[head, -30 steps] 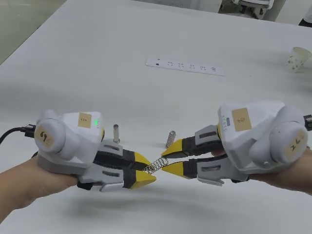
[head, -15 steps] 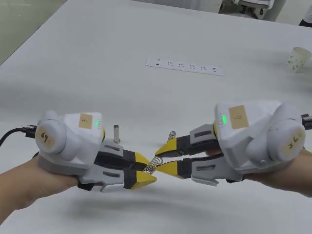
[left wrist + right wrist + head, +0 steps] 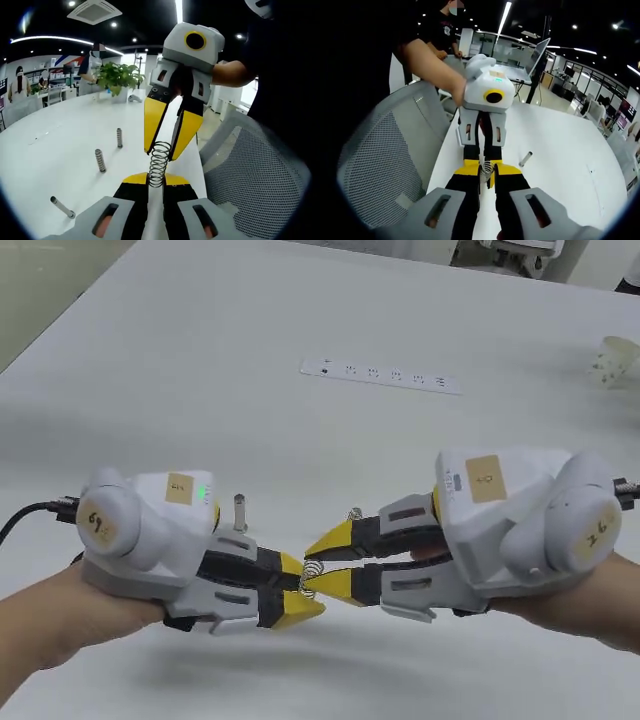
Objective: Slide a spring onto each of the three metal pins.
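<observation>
Wide white bench [image 3: 200, 390] (spring [image 3: 312, 573] near front edge)

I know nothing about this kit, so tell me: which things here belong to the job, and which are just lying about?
For the job: spring held by the left gripper; bare pin; two pins carrying springs.
Lying about: power strip; potted plant; mesh chair.
</observation>
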